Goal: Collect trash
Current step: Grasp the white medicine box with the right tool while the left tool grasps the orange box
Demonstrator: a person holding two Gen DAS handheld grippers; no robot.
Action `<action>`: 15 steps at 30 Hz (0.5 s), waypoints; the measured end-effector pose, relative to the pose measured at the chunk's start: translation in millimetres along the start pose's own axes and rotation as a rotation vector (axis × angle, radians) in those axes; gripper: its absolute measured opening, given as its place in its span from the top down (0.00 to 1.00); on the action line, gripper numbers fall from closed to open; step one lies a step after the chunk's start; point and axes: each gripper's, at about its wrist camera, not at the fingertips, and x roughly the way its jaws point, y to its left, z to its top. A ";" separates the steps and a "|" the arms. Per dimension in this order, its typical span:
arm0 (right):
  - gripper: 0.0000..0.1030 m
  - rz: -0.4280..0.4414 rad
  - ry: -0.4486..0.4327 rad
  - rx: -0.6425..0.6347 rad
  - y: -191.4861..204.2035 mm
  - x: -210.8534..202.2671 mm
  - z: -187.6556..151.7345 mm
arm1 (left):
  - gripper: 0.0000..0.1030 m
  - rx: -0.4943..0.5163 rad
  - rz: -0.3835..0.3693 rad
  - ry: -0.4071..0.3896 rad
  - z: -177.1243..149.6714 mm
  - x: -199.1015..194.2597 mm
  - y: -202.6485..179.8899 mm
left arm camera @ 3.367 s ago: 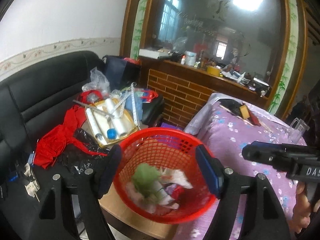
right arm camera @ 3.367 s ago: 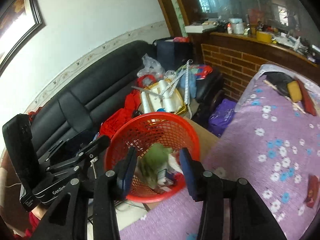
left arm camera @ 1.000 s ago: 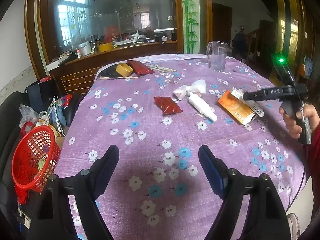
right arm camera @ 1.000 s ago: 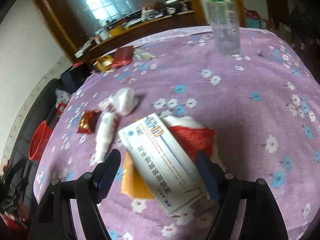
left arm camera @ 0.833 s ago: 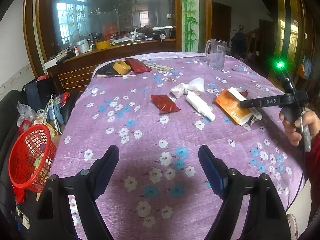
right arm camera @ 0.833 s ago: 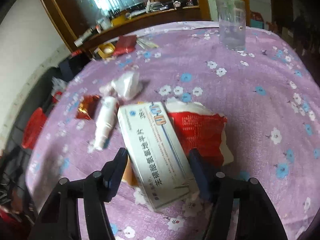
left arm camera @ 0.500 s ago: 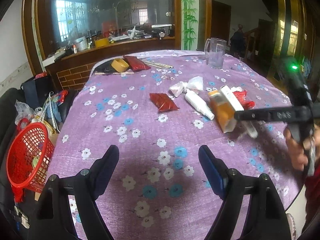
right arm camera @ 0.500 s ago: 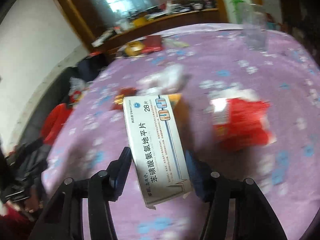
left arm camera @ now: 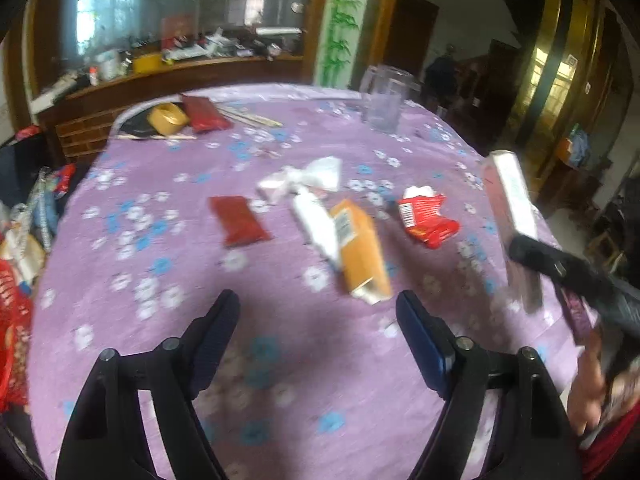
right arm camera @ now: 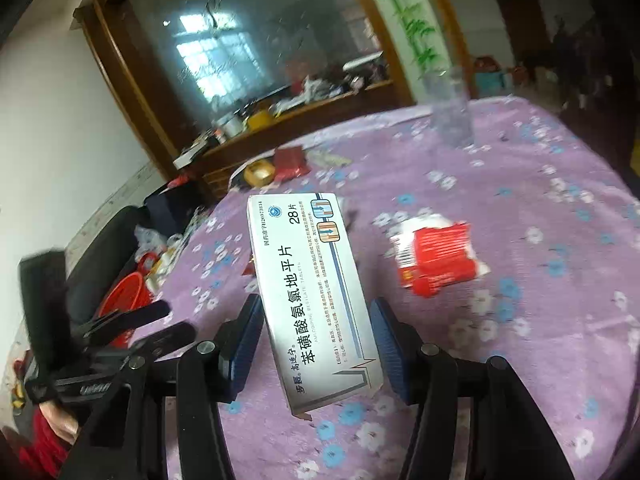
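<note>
The white medicine box [right arm camera: 312,300] is clamped between the pads of the right claw [right arm camera: 316,344] and is carried clear of the purple counter [right arm camera: 540,360], its long side running forward from the jaws. The jaws have just been closing on it, and only the near half is gripped, so the far end hangs out ahead of the claw; a quick swing could let it pivot or slide out. The cardboard is judged thin, and too hard a squeeze could crush it.

The red basket [right arm camera: 122,300] is seen well off to the left of the right claw, below the counter edge. A drop short of it would put the box on the floor or the black sofa.

The left claw [left arm camera: 318,336] is held fairly wide, with nothing between its pads, though its jaws have just been closing a little. Ahead of it lie the orange box [left arm camera: 362,252] and, touching that, a white tube [left arm camera: 316,228]. A grab at 1 could drag the other. Further out are a dark red sachet [left arm camera: 238,220], a red wrapper [left arm camera: 428,220] and crumpled white paper [left arm camera: 308,178]. The 2 claws are close, and a collision on the way to the basket is possible.
</note>
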 end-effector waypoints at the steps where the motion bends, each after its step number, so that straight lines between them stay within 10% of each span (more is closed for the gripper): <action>1: 0.42 0.004 -0.010 0.009 -1.4 -4.0 -1.6 | 0.31 -0.011 -0.021 0.020 4.5 8.5 -2.6; 11: 0.42 -0.004 -0.032 0.050 -23.9 -26.7 -14.6 | 0.48 -0.083 -0.092 0.201 31.5 90.3 -15.6; 15: 0.42 -0.013 -0.035 0.057 -29.4 -27.6 -17.8 | 0.70 -0.085 -0.109 0.232 34.3 108.6 -20.8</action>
